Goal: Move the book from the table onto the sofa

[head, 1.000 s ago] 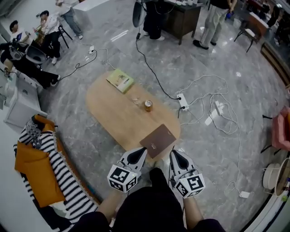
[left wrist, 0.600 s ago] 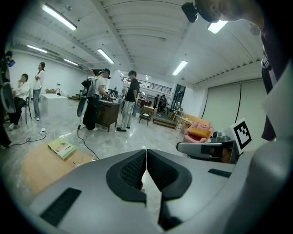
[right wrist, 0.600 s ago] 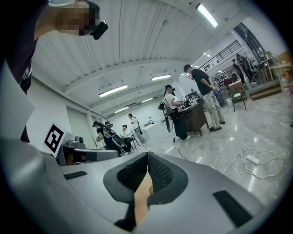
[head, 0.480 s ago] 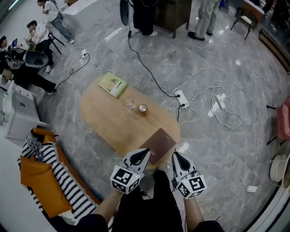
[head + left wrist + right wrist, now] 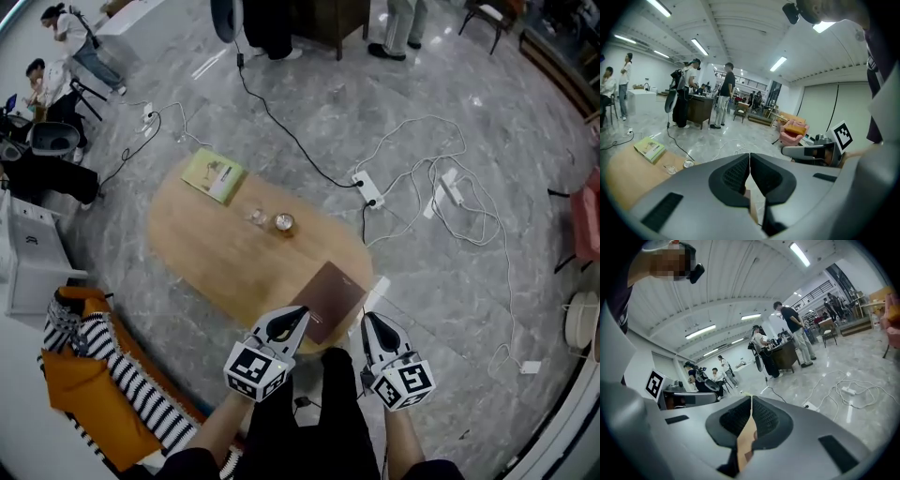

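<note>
Worktop (image 5: 225,267): oval, pale wood, on a grey marbled floor (image 5: 450,112); every place below is given from it.
Brown book (image 5: 327,301): lies flat and closed on the worktop's near end, the end by the person, close against the rim and set at an angle to it.
Green book (image 5: 213,176): lies flat at the worktop's far end, well apart from the brown book.
Glass (image 5: 256,217) and can (image 5: 284,223): stand side by side near the worktop's middle, between the two books, with the glass to the left.
Left claw (image 5: 301,312): jaws pressed together with nothing between them. The tip is over the worktop's near rim, at the brown book's near-left edge; whether it touches the cover cannot be told.
Right claw (image 5: 367,318): jaws closed tip to tip and holding nothing. Only a sliver of pale wood and brown cover shows through the slit lower down. The tip sits just off the worktop's near rim, beside the brown book's near corner.
Power strip (image 5: 367,190) and cables (image 5: 469,220): on the floor off the worktop's right side.
Orange cushion (image 5: 70,398) and striped cloth (image 5: 131,394): off the worktop's near-left side.
People (image 5: 725,96): standing and seated well beyond the worktop's far end.
</note>
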Tool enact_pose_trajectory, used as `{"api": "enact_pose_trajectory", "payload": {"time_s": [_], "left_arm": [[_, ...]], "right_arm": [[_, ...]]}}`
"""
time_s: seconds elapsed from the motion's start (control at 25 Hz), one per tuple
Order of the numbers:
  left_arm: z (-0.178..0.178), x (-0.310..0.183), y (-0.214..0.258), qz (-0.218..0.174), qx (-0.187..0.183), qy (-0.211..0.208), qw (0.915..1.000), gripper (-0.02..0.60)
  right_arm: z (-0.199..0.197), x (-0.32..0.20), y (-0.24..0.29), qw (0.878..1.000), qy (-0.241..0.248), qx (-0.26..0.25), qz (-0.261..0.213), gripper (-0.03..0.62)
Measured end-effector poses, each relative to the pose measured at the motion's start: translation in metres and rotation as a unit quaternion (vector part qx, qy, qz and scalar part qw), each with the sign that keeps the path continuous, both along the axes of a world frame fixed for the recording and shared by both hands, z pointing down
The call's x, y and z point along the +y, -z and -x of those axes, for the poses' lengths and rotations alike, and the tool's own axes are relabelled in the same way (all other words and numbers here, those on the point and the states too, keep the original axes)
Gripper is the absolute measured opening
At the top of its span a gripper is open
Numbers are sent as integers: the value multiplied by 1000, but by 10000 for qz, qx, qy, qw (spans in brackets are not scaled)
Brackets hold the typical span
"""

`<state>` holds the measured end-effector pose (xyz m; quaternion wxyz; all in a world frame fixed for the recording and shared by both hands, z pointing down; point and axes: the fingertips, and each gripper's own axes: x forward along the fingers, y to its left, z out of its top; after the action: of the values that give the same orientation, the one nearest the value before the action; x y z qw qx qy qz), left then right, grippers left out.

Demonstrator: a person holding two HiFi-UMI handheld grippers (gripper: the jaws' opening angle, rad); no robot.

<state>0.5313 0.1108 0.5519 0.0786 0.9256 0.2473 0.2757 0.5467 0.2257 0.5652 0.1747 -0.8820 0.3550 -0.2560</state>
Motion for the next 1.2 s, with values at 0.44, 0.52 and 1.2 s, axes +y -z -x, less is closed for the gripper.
{"api": "enact_pose_trajectory", "payload": {"time_s": [0.44, 0.52, 1.2], "left_arm": [[-22, -14, -112, 118, -496, -613, 9968, 19], [-22, -15, -137, 152, -646, -768, 9948, 30], [-27, -27, -339, 502, -2192, -1800, 9576, 201]], "right_arm": [[11, -8, -128, 9906, -535, -1258, -110, 28], [16, -7, -154, 9859, -638, -1534, -185, 38], [45, -4, -336, 9428, -1437, -2915, -741, 153]]}}
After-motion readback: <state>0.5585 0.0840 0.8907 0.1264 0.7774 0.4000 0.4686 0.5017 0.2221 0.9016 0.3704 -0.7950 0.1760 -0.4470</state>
